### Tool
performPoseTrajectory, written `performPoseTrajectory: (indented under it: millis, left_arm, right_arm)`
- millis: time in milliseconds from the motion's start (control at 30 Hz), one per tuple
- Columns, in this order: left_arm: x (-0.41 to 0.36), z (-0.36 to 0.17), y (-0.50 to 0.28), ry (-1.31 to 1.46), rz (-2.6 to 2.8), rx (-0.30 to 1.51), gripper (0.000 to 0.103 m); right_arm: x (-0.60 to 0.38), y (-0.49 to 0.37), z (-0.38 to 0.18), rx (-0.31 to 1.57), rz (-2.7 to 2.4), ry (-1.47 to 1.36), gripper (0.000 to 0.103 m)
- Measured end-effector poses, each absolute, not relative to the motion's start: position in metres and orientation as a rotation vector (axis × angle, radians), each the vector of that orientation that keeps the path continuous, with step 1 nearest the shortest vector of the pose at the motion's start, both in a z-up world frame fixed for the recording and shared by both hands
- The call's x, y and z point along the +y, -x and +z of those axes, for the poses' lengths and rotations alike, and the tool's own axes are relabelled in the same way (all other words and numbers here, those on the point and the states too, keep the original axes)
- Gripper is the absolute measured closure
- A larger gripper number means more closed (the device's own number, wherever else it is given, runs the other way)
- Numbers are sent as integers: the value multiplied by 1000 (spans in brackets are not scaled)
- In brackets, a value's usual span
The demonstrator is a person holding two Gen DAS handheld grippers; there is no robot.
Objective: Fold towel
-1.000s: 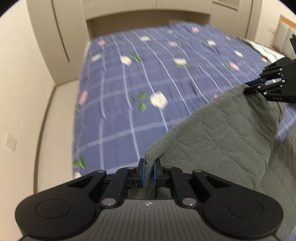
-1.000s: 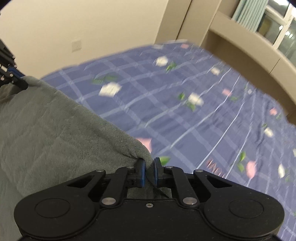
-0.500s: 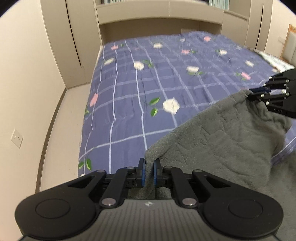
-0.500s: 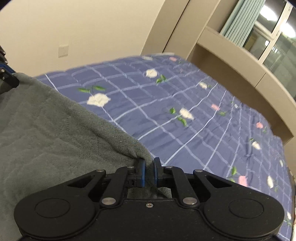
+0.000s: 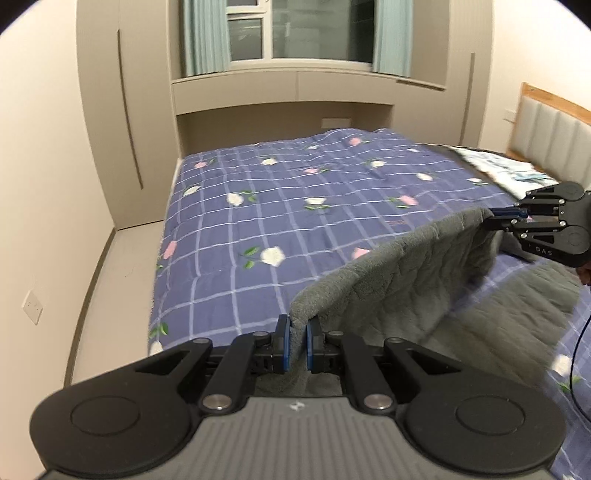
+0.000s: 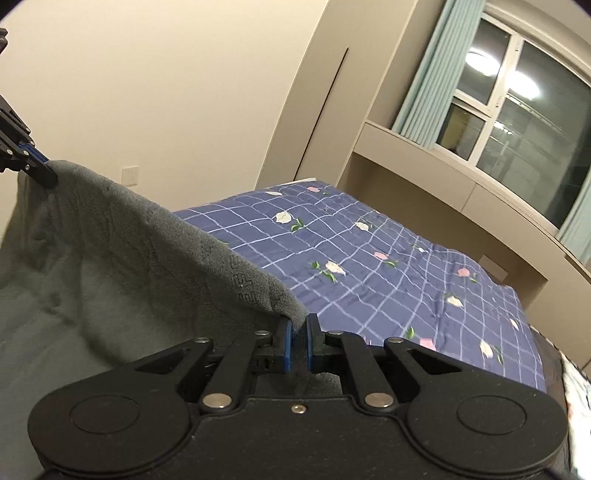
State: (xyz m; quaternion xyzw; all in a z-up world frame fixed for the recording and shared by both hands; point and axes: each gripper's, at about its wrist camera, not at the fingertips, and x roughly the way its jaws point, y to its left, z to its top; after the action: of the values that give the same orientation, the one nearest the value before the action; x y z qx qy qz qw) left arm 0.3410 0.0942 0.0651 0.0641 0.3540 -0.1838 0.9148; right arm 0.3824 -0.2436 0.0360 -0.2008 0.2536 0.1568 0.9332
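Observation:
A grey plush towel (image 5: 399, 280) hangs stretched between my two grippers above the bed. In the left wrist view my left gripper (image 5: 298, 334) is shut on one corner, and the right gripper (image 5: 496, 216) pinches the other corner at the far right. In the right wrist view the towel (image 6: 110, 266) runs from the right gripper (image 6: 299, 334), shut on its corner, up to the left gripper (image 6: 46, 173) at the upper left. The top edge sags slightly between the two corners. The rest of the towel drops below and lies on the bed at the lower right.
A bed with a blue checked floral cover (image 5: 295, 206) fills the middle. Beige wardrobes (image 5: 110, 110) and a window with teal curtains (image 5: 303, 33) stand behind it. A padded headboard (image 5: 550, 144) is at the right, a wall socket (image 5: 32, 306) at the left, and floor (image 5: 110, 280) runs along the bed.
Both grippers have risen and tilted up with the towel corners still held. The window and wardrobes have come into view. The towel's top edge now hangs higher above the bed.

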Motion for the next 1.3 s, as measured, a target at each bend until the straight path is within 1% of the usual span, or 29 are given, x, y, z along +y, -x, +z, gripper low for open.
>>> performPoseTrajectory:
  millis: [167, 367, 533, 667, 767, 800, 900, 1033, 1133, 1200, 1267, 1300]
  left_arm:
    - [83, 59, -288, -172, -423, 712, 95]
    - [71, 34, -241, -203, -440, 720, 95]
    - [65, 5, -218, -246, -442, 754, 95]
    - [63, -4, -197, -264, -460, 769, 95]
    - [62, -13, -185, -294, -470, 774, 95]
    - [60, -19, -183, -306, -471, 786, 95]
    - [54, -37, -183, -306, -469, 833, 95]
    - [49, -48, -179, -326, -456, 831, 95]
    - [51, -48, -179, -306, -448, 831, 96]
    - [51, -47, -178, -307, -448, 829, 95]
    - [51, -48, -179, -305, -446, 835, 95]
    - [50, -49, -180, -303, -443, 839, 95]
  right_arm:
    - [-257, -317, 32, 534, 311, 356, 96]
    - [-259, -264, 5, 566, 287, 318, 96]
    - [-259, -239, -22, 587, 274, 306, 97]
    - [-258, -215, -31, 594, 273, 306, 98]
    - [-259, -200, -36, 597, 272, 301, 101]
    - [-260, -196, -40, 606, 271, 298, 103]
    - [-264, -194, -54, 639, 262, 282, 103]
    - [-266, -191, -66, 663, 251, 275, 103]
    - [-276, -194, -63, 666, 237, 205, 83]
    - [-286, -196, -57, 651, 211, 131, 77]
    - [-296, -203, -51, 635, 173, 57, 62]
    - [-300, -209, -48, 629, 155, 17, 60]
